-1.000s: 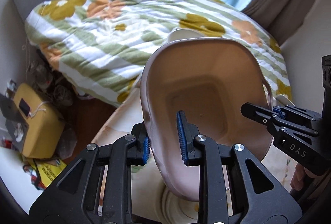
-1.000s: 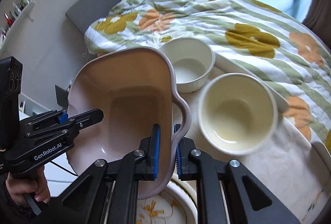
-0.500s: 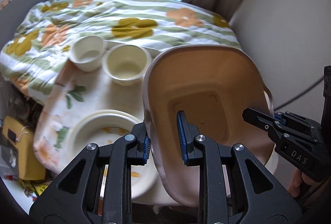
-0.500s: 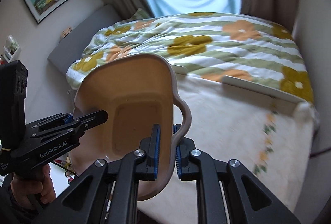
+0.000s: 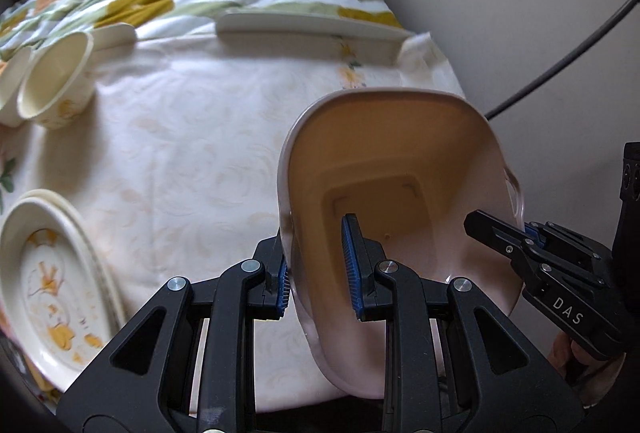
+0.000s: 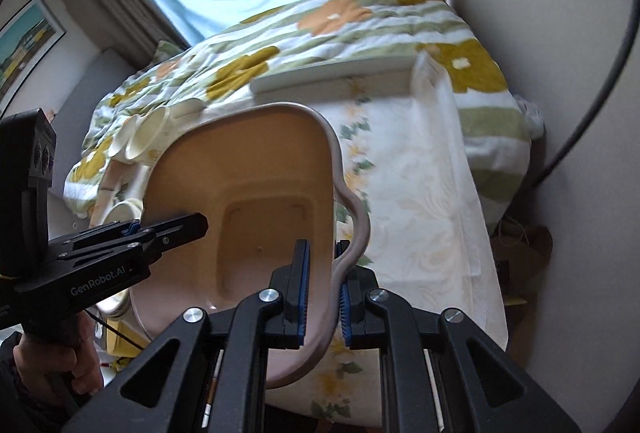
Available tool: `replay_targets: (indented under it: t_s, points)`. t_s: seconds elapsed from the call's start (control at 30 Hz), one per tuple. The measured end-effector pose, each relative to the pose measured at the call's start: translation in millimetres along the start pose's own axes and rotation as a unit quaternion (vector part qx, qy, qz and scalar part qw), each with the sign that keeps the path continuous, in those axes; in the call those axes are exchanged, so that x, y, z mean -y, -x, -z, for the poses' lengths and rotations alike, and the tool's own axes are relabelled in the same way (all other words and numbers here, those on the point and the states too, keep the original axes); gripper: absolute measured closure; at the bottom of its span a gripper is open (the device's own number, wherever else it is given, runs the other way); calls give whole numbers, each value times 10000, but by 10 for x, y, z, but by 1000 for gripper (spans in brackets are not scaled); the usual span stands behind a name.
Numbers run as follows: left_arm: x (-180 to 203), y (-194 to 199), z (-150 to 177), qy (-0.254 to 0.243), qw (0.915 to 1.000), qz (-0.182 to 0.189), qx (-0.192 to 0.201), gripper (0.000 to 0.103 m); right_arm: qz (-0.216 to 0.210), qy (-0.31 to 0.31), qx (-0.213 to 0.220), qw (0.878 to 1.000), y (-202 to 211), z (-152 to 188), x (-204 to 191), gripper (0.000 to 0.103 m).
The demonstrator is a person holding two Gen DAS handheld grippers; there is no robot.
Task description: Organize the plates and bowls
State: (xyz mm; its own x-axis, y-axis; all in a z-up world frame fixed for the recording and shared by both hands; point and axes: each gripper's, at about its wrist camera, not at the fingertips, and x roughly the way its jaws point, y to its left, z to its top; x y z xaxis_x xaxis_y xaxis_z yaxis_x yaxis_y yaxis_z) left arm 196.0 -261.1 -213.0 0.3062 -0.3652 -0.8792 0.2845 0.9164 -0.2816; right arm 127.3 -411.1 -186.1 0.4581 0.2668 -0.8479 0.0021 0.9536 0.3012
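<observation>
— While both your grippers, left gripper (image 5: 318, 265) and right gripper (image 6: 322, 287), clamp the pink square dish (image 5: 400, 201) above the tablecloth (image 5: 192, 153), what's left?
— Setting it down; the cream bowls (image 5: 52, 81) and floral plates (image 5: 52, 281) already sit grouped.

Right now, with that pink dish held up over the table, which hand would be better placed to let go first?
Probably the left. Both the left gripper and right gripper clamp opposite rims of the pink dish. The plates and bowls lie on the left's side, so it seems nearer the next pick.
</observation>
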Motion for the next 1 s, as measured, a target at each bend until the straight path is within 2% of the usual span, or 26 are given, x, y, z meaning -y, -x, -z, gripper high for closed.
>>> replay_targets:
  t_s: [0.13,0.3,0.57,0.63,0.7,0.73,0.77,0.87,1.0]
  points:
    - [-44,-321,6,-84,9997,4,-220,83,116,-102,-60,9999,-211,80,134,91]
    - [-105,-516,-2,-108,9992,32,-373,83,206,-188,-105,9996,-312,128,204,91]
    - [2,-512,19,-442,9984,-195,-303,83,252,-232,-155,9993,-347,193,290,91]
    - [31,-518,19,-551,9976,-289,-303,76,214,-304,-161,9992,-376,207,321,91]
    - [54,-530,13,-643,9969,-324,-303,63,124,-420,-241,9987,-407,209,345,91]
    - [73,-531,15,-693,9966,-351,-282,47,113,-463,-267,9985,-418,217,351,90]
    - [86,-529,11,-724,9963,-385,-252,36,116,-490,-281,9983,-426,220,354,84]
    - [105,-506,4,-784,9958,-429,-181,33,55,-521,-249,9983,-425,238,364,53]
    - [68,-512,-15,-732,9961,-452,-209,33,55,-553,-275,9981,-421,262,382,51]
